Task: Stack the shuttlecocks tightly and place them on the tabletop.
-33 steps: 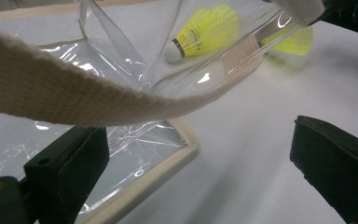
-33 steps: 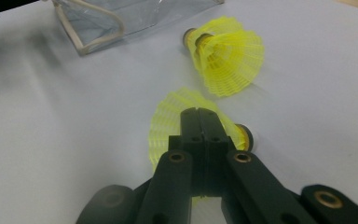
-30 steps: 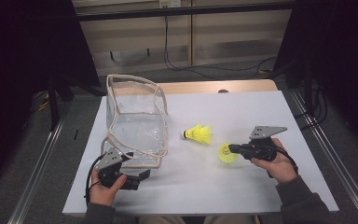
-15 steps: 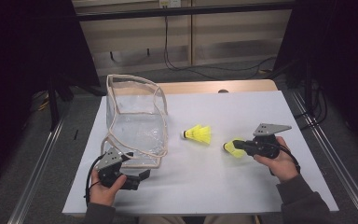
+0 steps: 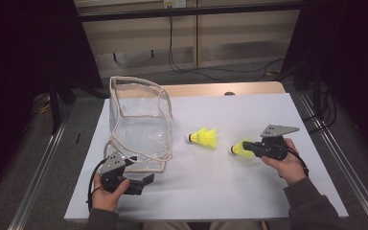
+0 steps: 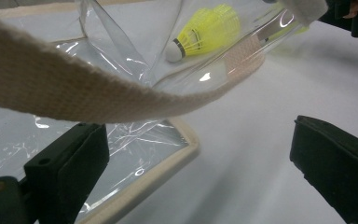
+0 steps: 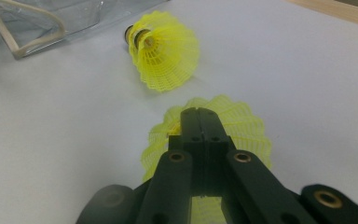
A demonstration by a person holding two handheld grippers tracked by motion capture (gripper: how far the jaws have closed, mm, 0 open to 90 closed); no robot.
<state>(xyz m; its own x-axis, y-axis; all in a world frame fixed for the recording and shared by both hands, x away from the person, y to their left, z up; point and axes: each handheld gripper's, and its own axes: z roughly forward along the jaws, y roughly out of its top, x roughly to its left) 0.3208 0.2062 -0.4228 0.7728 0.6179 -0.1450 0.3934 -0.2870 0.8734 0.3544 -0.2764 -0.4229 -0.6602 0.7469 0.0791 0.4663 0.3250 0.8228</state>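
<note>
Two yellow shuttlecocks on the white table (image 5: 211,191): the free shuttlecock (image 5: 204,138) lies between the clear bag (image 5: 139,127) and the right gripper (image 5: 245,146), its cork toward the bag, while the held shuttlecock (image 5: 240,149) is half hidden behind the jaws in the right gripper view, cork out of sight there. Right gripper is pressed together, pinching the skirt of the held shuttlecock just above the table. Left gripper (image 6: 200,172) is spread wide at the bag's near corner, one jaw over the bag's beige trim, nothing clamped; the bag strap (image 6: 74,88) blurs across its view.
</note>
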